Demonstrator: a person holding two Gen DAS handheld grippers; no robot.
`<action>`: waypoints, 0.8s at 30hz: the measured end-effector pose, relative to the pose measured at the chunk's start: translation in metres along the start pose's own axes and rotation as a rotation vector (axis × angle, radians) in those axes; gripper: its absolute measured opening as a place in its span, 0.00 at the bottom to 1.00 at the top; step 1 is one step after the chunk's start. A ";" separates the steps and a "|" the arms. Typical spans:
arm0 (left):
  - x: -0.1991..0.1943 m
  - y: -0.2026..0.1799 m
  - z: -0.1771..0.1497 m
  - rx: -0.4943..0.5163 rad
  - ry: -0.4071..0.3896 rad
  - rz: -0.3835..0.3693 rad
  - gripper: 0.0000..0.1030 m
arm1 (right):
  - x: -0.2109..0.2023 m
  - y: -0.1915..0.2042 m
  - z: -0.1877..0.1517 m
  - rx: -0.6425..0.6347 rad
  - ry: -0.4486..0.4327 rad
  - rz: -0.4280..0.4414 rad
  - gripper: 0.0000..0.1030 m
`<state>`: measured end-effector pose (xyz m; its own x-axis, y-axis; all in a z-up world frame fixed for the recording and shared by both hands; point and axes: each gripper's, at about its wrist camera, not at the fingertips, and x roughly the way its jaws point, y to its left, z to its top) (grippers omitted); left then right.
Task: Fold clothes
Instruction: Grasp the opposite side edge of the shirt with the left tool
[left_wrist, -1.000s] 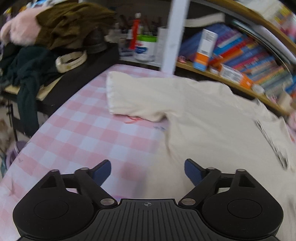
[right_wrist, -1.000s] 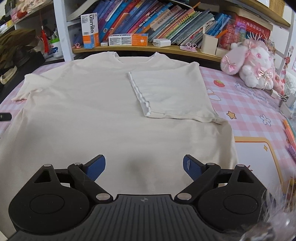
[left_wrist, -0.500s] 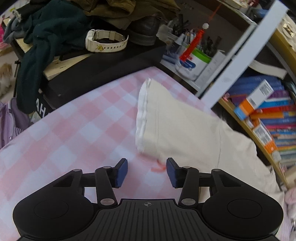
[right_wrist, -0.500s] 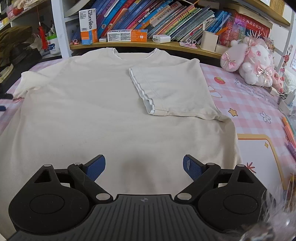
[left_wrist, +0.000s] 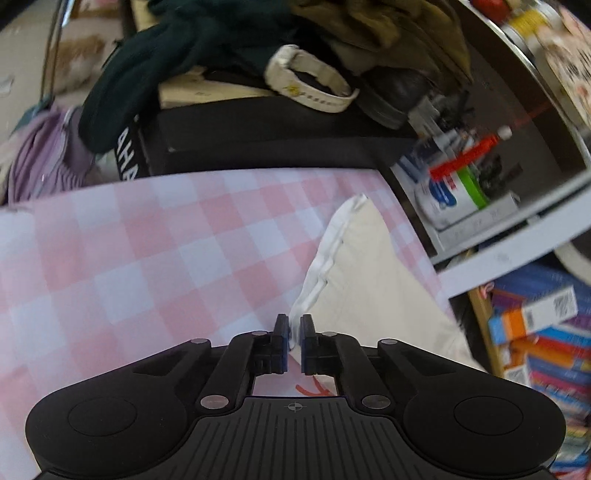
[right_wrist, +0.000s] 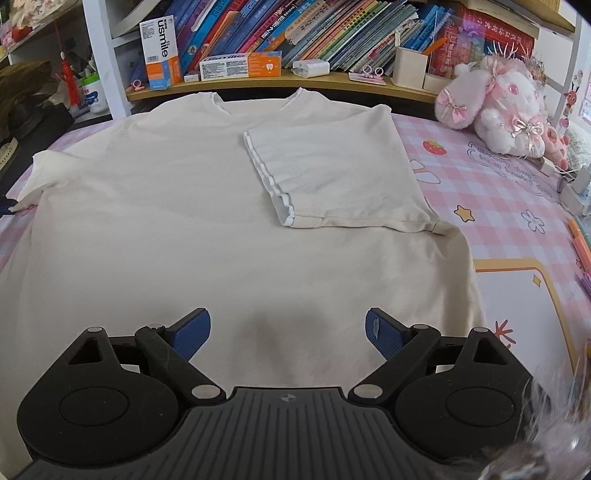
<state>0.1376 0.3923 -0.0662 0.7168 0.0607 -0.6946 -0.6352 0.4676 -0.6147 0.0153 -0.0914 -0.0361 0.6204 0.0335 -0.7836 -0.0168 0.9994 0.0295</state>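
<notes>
My left gripper (left_wrist: 293, 334) has just swung round and snapped closed on the white hem of the cream T-shirt's (right_wrist: 184, 229) left sleeve (left_wrist: 364, 273), low in the centre of its frame, so that sleeve is ready to fold inward. A second ago its jaws were wide over the shirt body. My right gripper (right_wrist: 288, 332) has not moved, spread wide above the lower body, holding nothing. I count one shirt, spread on the pink check cloth (left_wrist: 129, 258); two sleeves, one already folded in at upper right (right_wrist: 332, 177); the pinch depth is hard to judge.
</notes>
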 end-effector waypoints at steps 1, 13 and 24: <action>0.000 0.001 0.001 -0.025 0.001 -0.007 0.03 | 0.001 -0.002 0.000 0.001 0.001 0.002 0.88; -0.040 -0.130 -0.075 0.693 -0.058 -0.240 0.03 | 0.007 -0.035 -0.002 0.064 0.009 0.022 0.88; -0.026 -0.146 -0.189 1.251 0.147 -0.187 0.55 | 0.012 -0.056 -0.006 0.108 0.026 0.036 0.88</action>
<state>0.1572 0.1558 -0.0290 0.6764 -0.1561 -0.7198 0.2327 0.9725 0.0078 0.0190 -0.1470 -0.0509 0.6004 0.0711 -0.7965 0.0468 0.9912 0.1237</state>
